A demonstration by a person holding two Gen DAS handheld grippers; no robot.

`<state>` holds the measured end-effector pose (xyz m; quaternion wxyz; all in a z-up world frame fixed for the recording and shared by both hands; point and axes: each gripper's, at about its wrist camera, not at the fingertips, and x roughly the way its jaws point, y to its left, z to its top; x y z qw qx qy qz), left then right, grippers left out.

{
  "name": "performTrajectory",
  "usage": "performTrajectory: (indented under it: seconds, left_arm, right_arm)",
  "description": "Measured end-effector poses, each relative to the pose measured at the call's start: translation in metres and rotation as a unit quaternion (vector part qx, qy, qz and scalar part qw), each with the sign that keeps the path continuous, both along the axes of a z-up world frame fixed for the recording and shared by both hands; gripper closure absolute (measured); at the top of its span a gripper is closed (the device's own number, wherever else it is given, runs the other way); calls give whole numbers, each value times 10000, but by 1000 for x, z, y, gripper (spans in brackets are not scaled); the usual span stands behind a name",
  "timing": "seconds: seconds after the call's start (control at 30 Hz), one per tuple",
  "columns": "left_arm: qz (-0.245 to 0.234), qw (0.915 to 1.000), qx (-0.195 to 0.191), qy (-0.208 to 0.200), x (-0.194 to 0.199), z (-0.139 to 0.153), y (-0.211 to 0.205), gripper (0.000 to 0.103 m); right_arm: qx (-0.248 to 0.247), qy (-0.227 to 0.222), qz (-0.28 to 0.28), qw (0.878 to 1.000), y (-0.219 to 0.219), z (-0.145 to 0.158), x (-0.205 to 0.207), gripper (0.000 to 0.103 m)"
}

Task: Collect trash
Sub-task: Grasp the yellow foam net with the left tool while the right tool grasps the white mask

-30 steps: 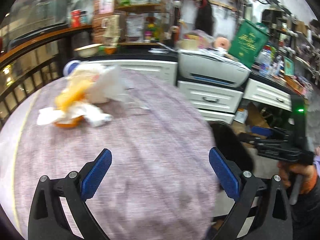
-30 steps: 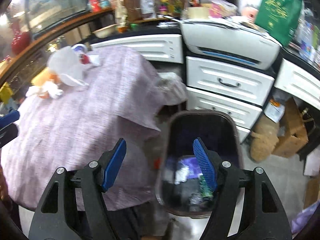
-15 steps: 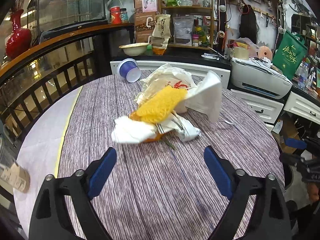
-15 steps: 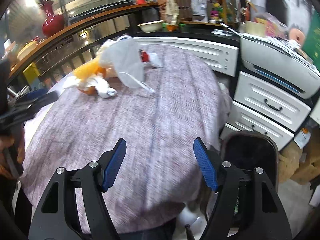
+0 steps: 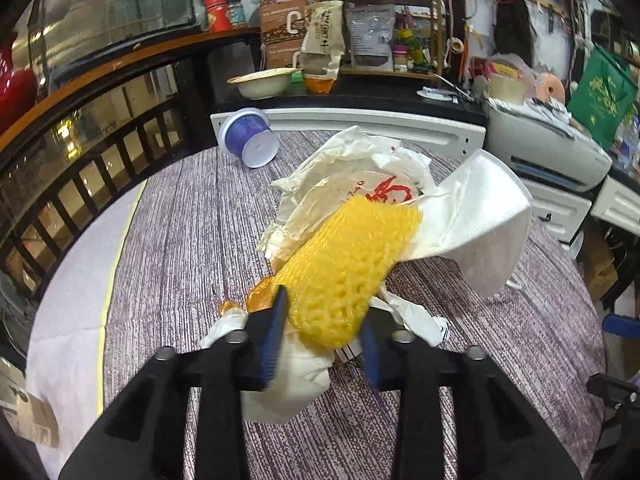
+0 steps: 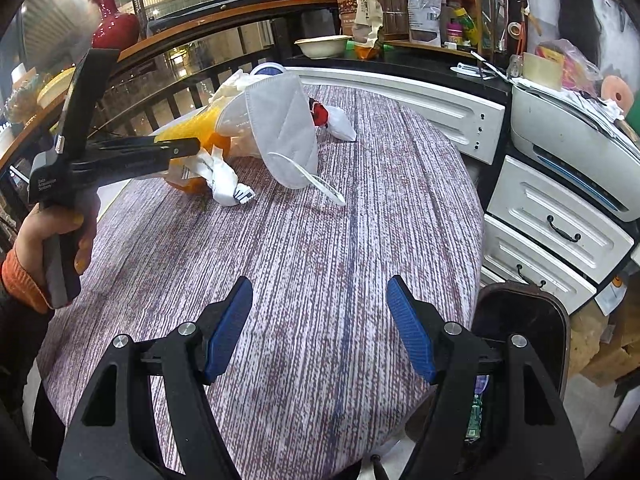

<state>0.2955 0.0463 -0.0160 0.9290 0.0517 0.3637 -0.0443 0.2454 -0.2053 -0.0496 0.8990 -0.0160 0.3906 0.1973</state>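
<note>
A pile of trash lies on the round table: a yellow foam net (image 5: 348,264), crumpled white paper with red print (image 5: 360,176), a white face mask (image 5: 480,220) and orange peel (image 5: 260,292). My left gripper (image 5: 320,336) is shut on the near end of the yellow foam net. The right wrist view shows the left gripper (image 6: 188,148) at the pile, with the mask (image 6: 280,128) beside it. My right gripper (image 6: 320,324) is open and empty above the table's near side. A dark trash bin (image 6: 520,320) stands on the floor at the table's right.
A blue cup (image 5: 248,142) lies on its side at the table's far edge. White drawers (image 6: 560,232) and a printer (image 6: 572,136) stand to the right. A dark railing (image 5: 80,160) runs along the left. Cluttered shelves (image 5: 372,20) stand behind.
My left gripper swung from the bin side to the pile, moved in and closed on the yellow foam net. My right gripper swung from over the bin to over the table, still open.
</note>
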Motion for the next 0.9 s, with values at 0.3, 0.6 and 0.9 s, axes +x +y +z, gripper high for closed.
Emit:
performTrajectory:
  seconds: [0.3, 0.6, 0.9]
  left_arm:
    - [185, 9970, -546, -511, -32, 23, 23, 86]
    - [193, 9919, -892, -880, -70, 40, 35, 86]
    - [265, 9917, -1030, -718, -88, 24, 43, 86]
  right_arm:
    - [13, -271, 85, 9996, 27, 11, 28, 33]
    - [-386, -641, 26, 9972, 77, 18, 76, 43]
    - [-557, -530, -283, 9966, 76, 7, 99, 95]
